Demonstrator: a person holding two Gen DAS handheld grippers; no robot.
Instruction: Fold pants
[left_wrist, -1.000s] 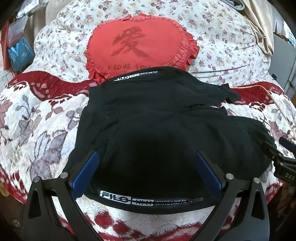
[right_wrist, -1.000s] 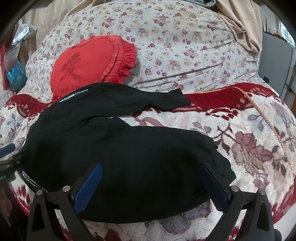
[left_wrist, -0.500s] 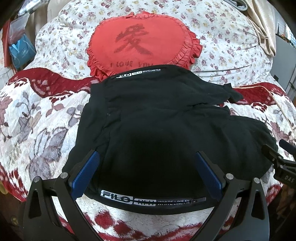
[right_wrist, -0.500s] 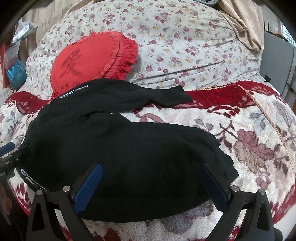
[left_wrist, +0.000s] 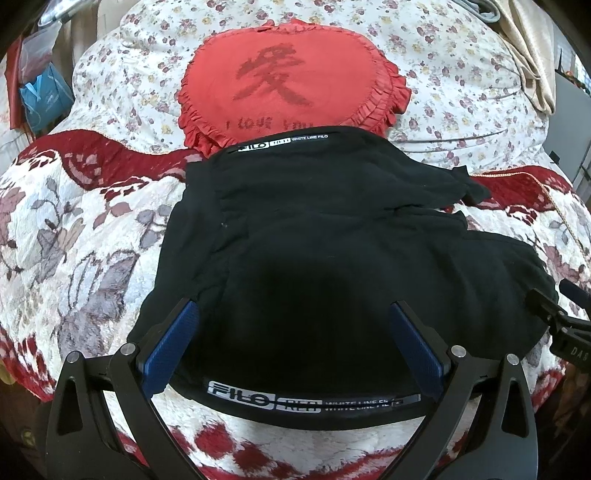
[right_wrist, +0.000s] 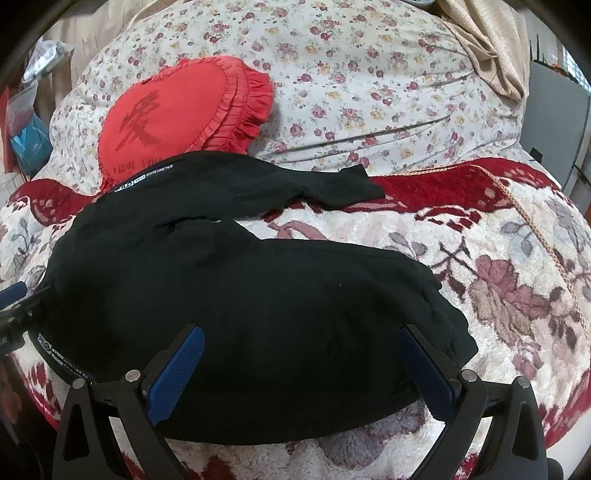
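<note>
Across the flowered blanket (left_wrist: 85, 236) the black pants (left_wrist: 332, 240) lie spread before me, one waistband edge with white lettering close under my left gripper (left_wrist: 293, 347) and another lettered edge far off, touching the red heart pillow (left_wrist: 291, 79). Both my grippers are spread wide and grasp nothing: the left hangs near the waistband, the right gripper (right_wrist: 303, 365) near the leg part, which bulges toward the right.

What worries me most is a shallow bite. The cloth is thick and layered here, so if I close on the top layer alone, the lower one will stay on the blanket and the fold will drag crooked. The plush blanket is another trap (its pile could get pinched along with the hem), and then lifting would pull the bedding up too.

One leg (right_wrist: 332, 190) lies farther back, with a gap of blanket showing between it and the near one. If I fold without bringing the two together, that stray end will stick out of the bundle.

My two grippers also sit near each other at the pants' front edge, so an uneven lift, one hand higher than the other, would twist the waistband and bunch the middle.
</note>
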